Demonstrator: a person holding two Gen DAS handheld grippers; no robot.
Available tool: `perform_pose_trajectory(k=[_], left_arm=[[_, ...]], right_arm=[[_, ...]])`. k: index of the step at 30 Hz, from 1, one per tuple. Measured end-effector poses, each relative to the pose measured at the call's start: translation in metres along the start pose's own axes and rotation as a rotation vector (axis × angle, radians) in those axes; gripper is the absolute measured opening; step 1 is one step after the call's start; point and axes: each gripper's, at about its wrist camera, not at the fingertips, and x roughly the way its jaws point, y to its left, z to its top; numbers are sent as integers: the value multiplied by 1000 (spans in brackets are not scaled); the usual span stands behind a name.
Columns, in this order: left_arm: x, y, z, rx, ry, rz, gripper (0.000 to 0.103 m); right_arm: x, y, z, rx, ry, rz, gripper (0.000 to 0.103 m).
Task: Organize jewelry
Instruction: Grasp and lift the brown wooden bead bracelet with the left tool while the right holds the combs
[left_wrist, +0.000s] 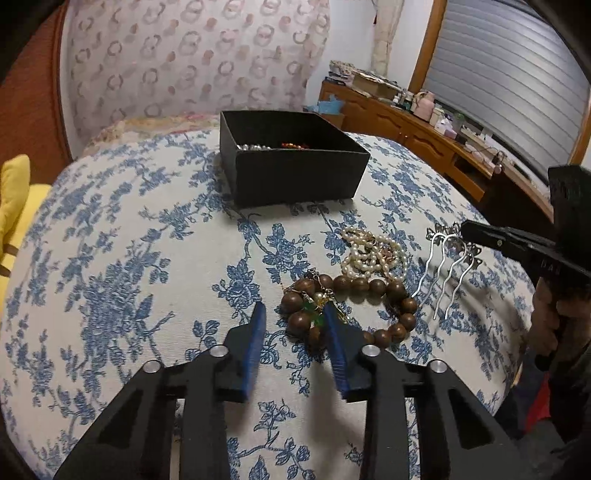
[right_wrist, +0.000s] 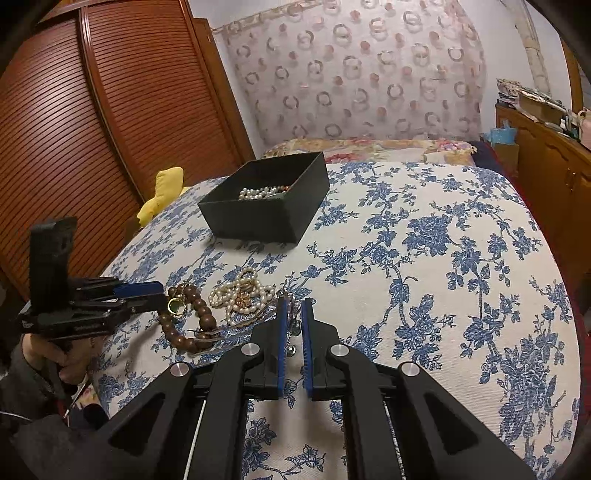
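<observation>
The left gripper (left_wrist: 293, 321), jaws spread, hovers at a wooden bead bracelet (left_wrist: 373, 288) on the floral bedspread (left_wrist: 110, 258). The right gripper (right_wrist: 294, 312) clamps a silver hair comb (left_wrist: 448, 273) beside a pearl necklace (left_wrist: 373, 254); a black box (left_wrist: 291, 166) holding pearls sits beyond.

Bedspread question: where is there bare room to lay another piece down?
Free: the floral bedspread right of the black box and right gripper, and left of the left gripper. Crowded: wooden bead bracelet, pearl strands, silver hair comb.
</observation>
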Motion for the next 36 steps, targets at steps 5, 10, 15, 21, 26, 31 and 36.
perform_pose_trajectory(k=[5,10,15,21,26,31,36], left_arm=[[3,0,2,-4,10,-2,23],[5,-1,4,12,11,10,22],[7,-2,6,30,17,13,12],[-1,8,5,46,30,53,12],[-6,13,3,42,32,61,12],[3,6,6,62,40,67,12],[11,3,8,66,51,45,12]], right_arm=[[-1,1,0,-5,1,-1,9],[2,4,-3,-9,9,-1,9],[7,4,-6,-7,20,-2,9],[7,3,-7,-5,19,-1,9],[8,3,-8,-4,21,-1,9],[10,5,-9,-3,24,0,9],[11,4,-9,-3,25,-3,9]])
